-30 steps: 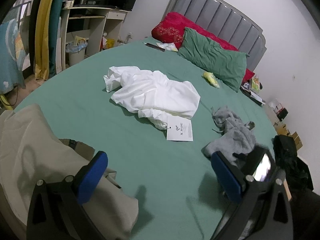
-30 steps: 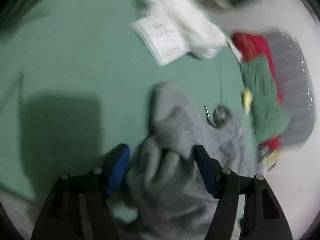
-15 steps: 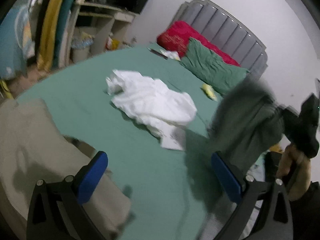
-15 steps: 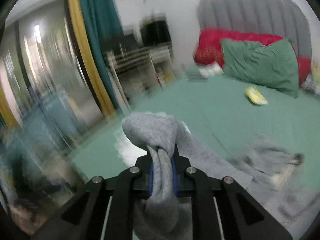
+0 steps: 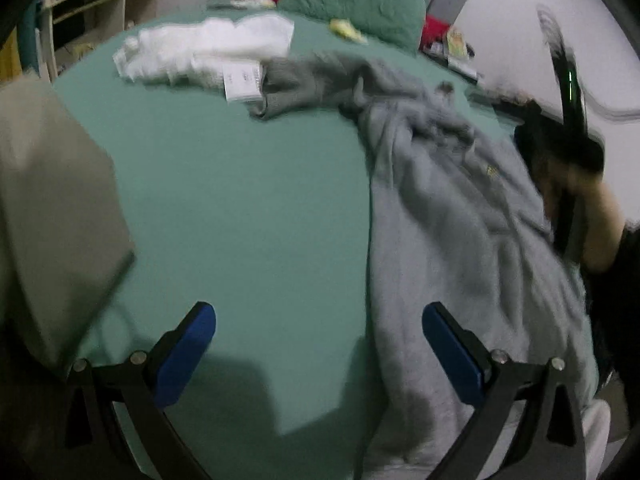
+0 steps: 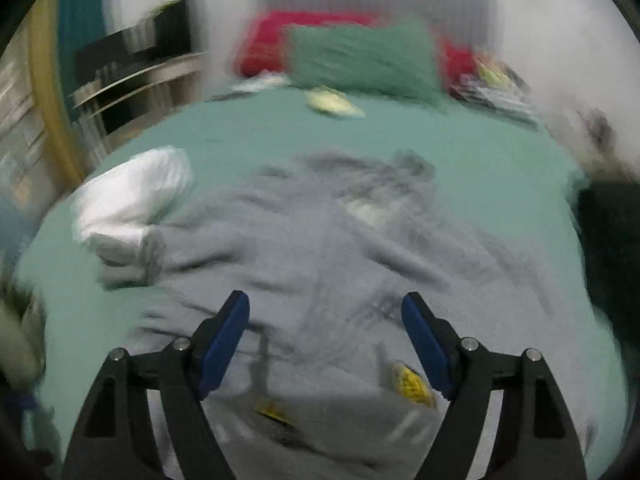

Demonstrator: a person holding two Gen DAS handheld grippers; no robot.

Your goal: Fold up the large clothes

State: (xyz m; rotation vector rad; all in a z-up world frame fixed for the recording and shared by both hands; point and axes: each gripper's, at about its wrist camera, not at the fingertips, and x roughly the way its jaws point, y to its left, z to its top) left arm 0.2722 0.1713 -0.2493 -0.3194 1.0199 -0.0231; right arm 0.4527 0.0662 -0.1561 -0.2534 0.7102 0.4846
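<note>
Your gray sweatshirt (image 5: 452,216), bunched a second ago, now sprawls across the green bed sheet (image 5: 248,216). Your right gripper (image 6: 326,340) has just sprung open, empty; left gripper (image 5: 320,352) gapes empty too. Next, probably, flatten its blurred hem before folding.

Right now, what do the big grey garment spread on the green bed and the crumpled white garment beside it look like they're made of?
Big grey garment: looks like thick, matte knit fleece, sweatshirt-like; it lies in soft, rounded folds. Crumpled white garment: seemingly thinner, smooth woven cloth, bright, with a paper tag beside it. Blur leaves both uncertain.
</note>
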